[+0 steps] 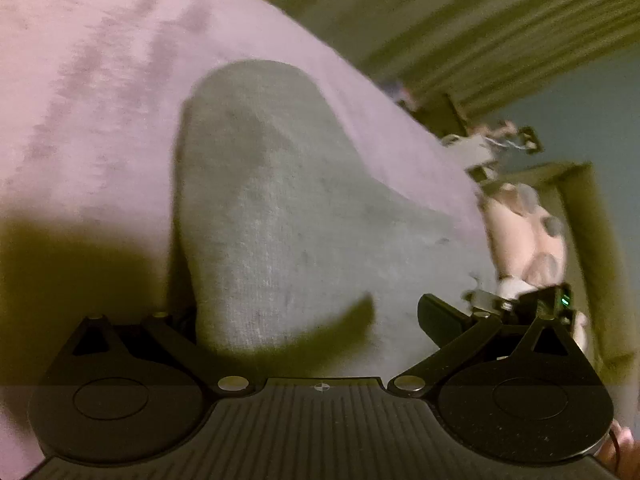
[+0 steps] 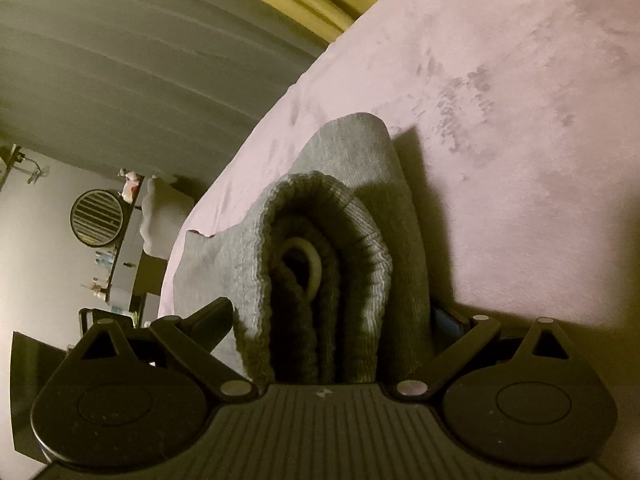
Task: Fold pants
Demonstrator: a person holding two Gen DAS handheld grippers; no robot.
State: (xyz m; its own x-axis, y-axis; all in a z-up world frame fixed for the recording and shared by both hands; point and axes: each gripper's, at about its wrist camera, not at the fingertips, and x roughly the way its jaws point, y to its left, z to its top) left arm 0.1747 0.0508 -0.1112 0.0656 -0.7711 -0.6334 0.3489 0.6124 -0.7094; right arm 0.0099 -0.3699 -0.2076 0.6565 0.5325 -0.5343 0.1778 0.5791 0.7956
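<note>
Two fisheye views look forward along hand-held grippers over a pink bed (image 1: 100, 80) with a soft, brushed cover.

In the left wrist view, grey knit pants (image 1: 280, 208) lie on the pink bed, spreading from the lower middle of the frame up to a rounded end near the centre. The left gripper (image 1: 308, 320) has its jaws spread wide, with the grey fabric filling the space between them. Its left finger is hidden by cloth and shadow, so whether it pinches anything cannot be told. At the right edge, the other gripper and the person's hand (image 1: 524, 236) show beside the pants, blurred.

In the right wrist view, the pants (image 2: 320, 240) are bunched into thick upright folds, with the ribbed waistband curling over a pale drawstring loop (image 2: 310, 264). The right gripper (image 2: 332, 320) stands wide apart, one finger on each side of the bundle, the folds between them. The fingers look to press against the cloth, though a firm grasp cannot be confirmed. The bed (image 2: 520, 120) stretches away to the right. On the left, a dim room shows a round slatted fan (image 2: 97, 216) and a cluttered shelf (image 2: 120, 264).
</note>
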